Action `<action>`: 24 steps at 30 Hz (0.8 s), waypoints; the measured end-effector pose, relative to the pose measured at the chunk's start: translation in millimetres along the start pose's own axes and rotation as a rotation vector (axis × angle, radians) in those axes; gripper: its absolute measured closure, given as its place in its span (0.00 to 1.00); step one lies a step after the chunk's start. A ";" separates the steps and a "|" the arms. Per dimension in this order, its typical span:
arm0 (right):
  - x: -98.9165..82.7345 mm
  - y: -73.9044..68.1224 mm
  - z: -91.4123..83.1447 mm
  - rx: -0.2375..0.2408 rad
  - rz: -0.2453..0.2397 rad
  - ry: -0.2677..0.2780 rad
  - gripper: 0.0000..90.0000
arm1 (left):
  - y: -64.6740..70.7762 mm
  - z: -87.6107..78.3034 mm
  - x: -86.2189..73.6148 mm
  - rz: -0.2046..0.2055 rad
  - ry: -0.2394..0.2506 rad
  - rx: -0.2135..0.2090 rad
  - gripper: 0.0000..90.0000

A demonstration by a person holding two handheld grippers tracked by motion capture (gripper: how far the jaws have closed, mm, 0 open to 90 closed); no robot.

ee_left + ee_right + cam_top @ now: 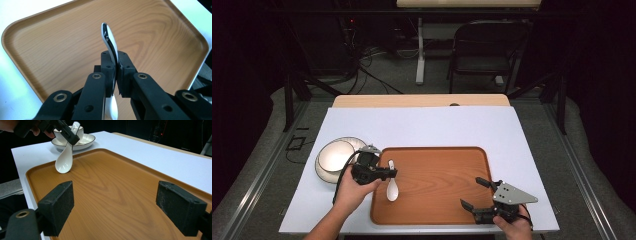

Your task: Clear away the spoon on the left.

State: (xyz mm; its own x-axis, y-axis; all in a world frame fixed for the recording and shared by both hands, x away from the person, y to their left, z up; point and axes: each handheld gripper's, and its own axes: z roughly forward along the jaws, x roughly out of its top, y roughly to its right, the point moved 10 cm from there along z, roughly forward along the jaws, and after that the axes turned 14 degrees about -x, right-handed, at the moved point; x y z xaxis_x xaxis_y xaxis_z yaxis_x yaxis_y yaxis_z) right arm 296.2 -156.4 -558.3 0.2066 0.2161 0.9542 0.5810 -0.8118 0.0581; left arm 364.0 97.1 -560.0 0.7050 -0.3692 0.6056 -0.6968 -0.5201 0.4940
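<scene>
Left tool [388, 173] has the white spoon [392, 187] clamped by its handle, jaws pressed tight on either side, over the left end of the wooden tray [437, 200]. From the high view the spoon's bowl end points toward the person, over the tray's floor close inside the left rim. The right gripper view gives the side-on angle: the spoon [64, 161] hangs steeply, handle up in the left tool [70, 136], rounded bowl down at the tray's [112, 195] surface, though whether it actually touches the wood I cannot tell from here. The left gripper view looks straight along the jaws: the spoon handle [110, 45] rises thin and edge-on between the pads, and a strip of the white bowl shows below them, the tray's [62, 50] grain and rounded corners spread out beyond.

Right tool [476, 194] sits near the tray's front right corner, jaws wide apart with nothing between them; its own view shows both black pads over bare wood.

Behind the left hand [354, 192], the high view shows a white bowl on a plate [329, 160] on the tabletop [437, 125]; the right gripper view adds a dark line round the plate's [87, 140] rim.

No lettering or labels readable anywhere.

The tabletop is covered in plain white, a strip of pale wood at its far edge. Beyond it: grey floor, cables, a dark folding chair [487, 50], black surroundings.
</scene>
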 end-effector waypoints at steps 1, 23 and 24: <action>-0.1 0.0 0.1 0.000 0.000 0.000 0.16 | -1.4 0.9 0.7 -0.010 0.003 -0.002 0.94; -0.3 0.4 -0.2 0.001 0.001 -0.002 0.16 | -45.6 18.2 3.2 -0.241 0.053 0.012 0.89; -0.2 0.5 -0.2 0.001 -0.002 -0.001 0.16 | -46.7 19.1 2.9 -0.247 0.052 0.011 0.89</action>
State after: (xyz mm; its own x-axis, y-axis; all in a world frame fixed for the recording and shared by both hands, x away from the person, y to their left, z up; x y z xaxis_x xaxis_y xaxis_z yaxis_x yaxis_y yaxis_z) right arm 296.3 -156.9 -558.5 0.2059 0.2184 0.9539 0.5821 -0.8109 0.0601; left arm 401.1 105.6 -593.2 0.8459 -0.1894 0.4986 -0.5022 -0.5980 0.6247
